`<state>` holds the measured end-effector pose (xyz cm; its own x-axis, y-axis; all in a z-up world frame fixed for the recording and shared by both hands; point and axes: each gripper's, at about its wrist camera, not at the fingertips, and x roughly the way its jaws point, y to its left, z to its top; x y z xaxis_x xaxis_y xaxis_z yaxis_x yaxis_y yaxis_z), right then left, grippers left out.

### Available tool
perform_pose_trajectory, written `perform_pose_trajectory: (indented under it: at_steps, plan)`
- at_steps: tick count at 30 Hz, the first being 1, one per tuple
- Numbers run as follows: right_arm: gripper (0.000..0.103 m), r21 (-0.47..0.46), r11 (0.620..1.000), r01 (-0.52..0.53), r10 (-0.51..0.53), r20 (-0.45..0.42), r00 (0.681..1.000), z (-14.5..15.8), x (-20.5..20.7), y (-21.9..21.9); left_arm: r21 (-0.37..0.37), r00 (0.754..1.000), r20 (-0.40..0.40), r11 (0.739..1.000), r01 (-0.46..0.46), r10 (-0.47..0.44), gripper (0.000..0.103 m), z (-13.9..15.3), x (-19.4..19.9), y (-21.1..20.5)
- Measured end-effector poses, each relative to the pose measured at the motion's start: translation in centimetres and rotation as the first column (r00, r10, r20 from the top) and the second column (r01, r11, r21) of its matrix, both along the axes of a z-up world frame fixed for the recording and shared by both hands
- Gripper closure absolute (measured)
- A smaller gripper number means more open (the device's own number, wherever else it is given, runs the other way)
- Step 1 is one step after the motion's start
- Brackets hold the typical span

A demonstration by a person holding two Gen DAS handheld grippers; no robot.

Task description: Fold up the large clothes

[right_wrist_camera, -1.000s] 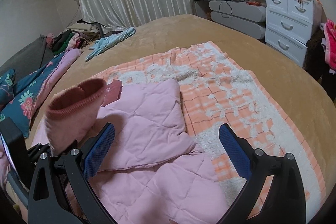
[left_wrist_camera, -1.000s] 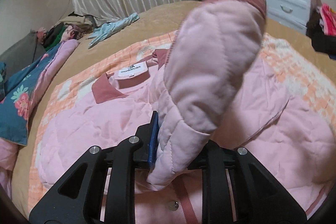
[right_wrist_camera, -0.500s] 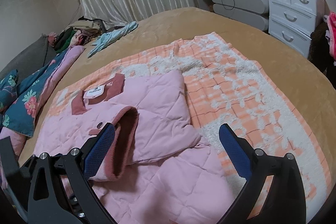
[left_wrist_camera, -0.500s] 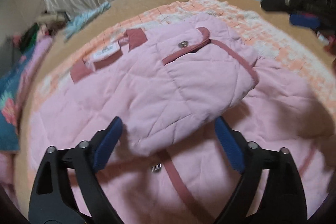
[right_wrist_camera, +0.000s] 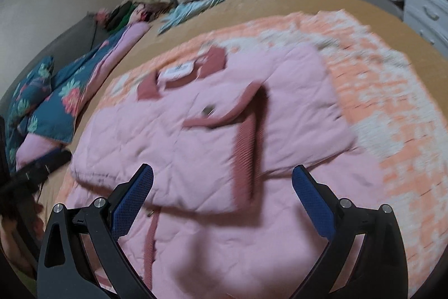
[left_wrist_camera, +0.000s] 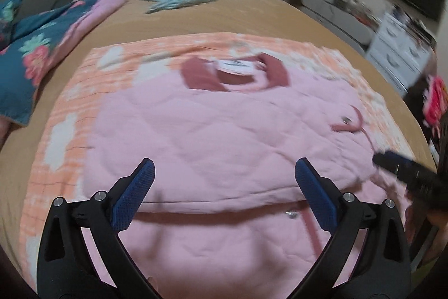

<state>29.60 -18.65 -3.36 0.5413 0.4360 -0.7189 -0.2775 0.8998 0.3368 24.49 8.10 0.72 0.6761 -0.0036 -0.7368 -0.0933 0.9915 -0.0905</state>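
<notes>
Left wrist view is showing one pink quilted jacket (left_wrist_camera: 224,136) lying on an orange-and-white blanket (left_wrist_camera: 70,131) on the bed; its one white neck label (left_wrist_camera: 238,66) is too blurred to read. Left gripper (left_wrist_camera: 224,187) jaws are opening wide, gripping nothing; right gripper (right_wrist_camera: 222,187) is gaping, empty

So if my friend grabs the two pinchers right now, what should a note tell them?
Left gripper: jaws opening, nothing between them.
Right gripper: open, empty.
The pink quilted jacket lies on the orange and white checked blanket on the bed, collar away from you.
Done: both sleeves are folded in across the chest, the ribbed cuff on top.
Left: probably fold the bottom half up towards the collar.
</notes>
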Motion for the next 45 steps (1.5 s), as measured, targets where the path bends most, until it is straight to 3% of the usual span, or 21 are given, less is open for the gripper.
perform_pose_trajectory:
  at_steps: [5,10,11,12,14,15,18,22,25,27,28,39,45]
  plan:
    - [0.004,0.070,0.997,0.016,-0.010,-0.090,0.996,-1.8,0.1,1.1,-0.007,0.996,0.003,0.996,-0.086,0.086,0.009,0.1,-0.4,3.9]
    - [0.006,0.080,0.996,0.051,-0.043,-0.102,0.994,-2.3,0.2,1.0,0.012,0.991,0.009,0.991,-0.136,0.136,0.009,-0.2,-1.2,6.3]
    - [0.011,0.088,0.994,0.065,-0.056,-0.103,0.993,-2.4,0.3,0.8,0.006,0.990,0.010,0.990,-0.142,0.142,0.009,-0.3,-1.3,6.6]
    - [0.033,0.088,0.993,0.073,-0.063,-0.104,0.993,-2.5,0.3,0.6,-0.003,0.989,0.009,0.989,-0.150,0.150,0.009,-0.5,-1.3,7.0]
    - [0.049,0.068,0.995,0.072,-0.067,-0.083,0.994,-2.5,0.1,0.6,-0.021,0.986,0.003,0.986,-0.167,0.167,0.009,-0.8,-1.5,7.8]
    - [0.065,0.059,0.996,0.066,-0.062,-0.065,0.996,-2.4,0.0,0.7,-0.025,0.985,0.001,0.985,-0.171,0.171,0.009,-1.0,-1.5,7.9]
    - [0.081,0.002,1.000,0.008,-0.008,0.045,0.999,-0.7,-0.8,1.6,-0.049,0.984,0.000,0.983,-0.178,0.178,0.009,-1.3,-1.6,8.5]
    - [0.084,-0.122,0.991,-0.051,0.079,0.237,0.968,2.8,-1.2,4.1,-0.064,0.984,0.002,0.982,-0.179,0.179,0.009,-1.5,-1.4,8.7]
    - [0.084,-0.191,0.979,-0.070,0.144,0.412,0.900,6.2,-1.3,5.0,-0.073,0.984,0.001,0.981,-0.180,0.181,0.009,-1.5,-0.7,8.8]
    - [0.084,-0.238,0.969,-0.074,0.183,0.480,0.858,7.3,-1.2,5.5,-0.073,0.984,0.003,0.982,-0.175,0.176,0.009,-1.4,-0.2,8.6]
    - [0.084,-0.242,0.968,-0.072,0.186,0.489,0.852,7.3,-0.9,5.4,-0.070,0.985,0.003,0.982,-0.173,0.174,0.009,-1.4,0.2,8.5]
    - [0.084,-0.221,0.975,-0.011,0.081,0.308,0.948,3.2,3.1,3.7,-0.048,0.990,-0.008,0.989,-0.139,0.139,0.009,-1.6,3.8,6.0]
    - [0.083,-0.188,0.982,0.013,0.025,0.195,0.980,1.4,3.6,2.8,-0.040,0.992,-0.029,0.992,-0.122,0.121,0.009,-2.3,4.8,5.0]
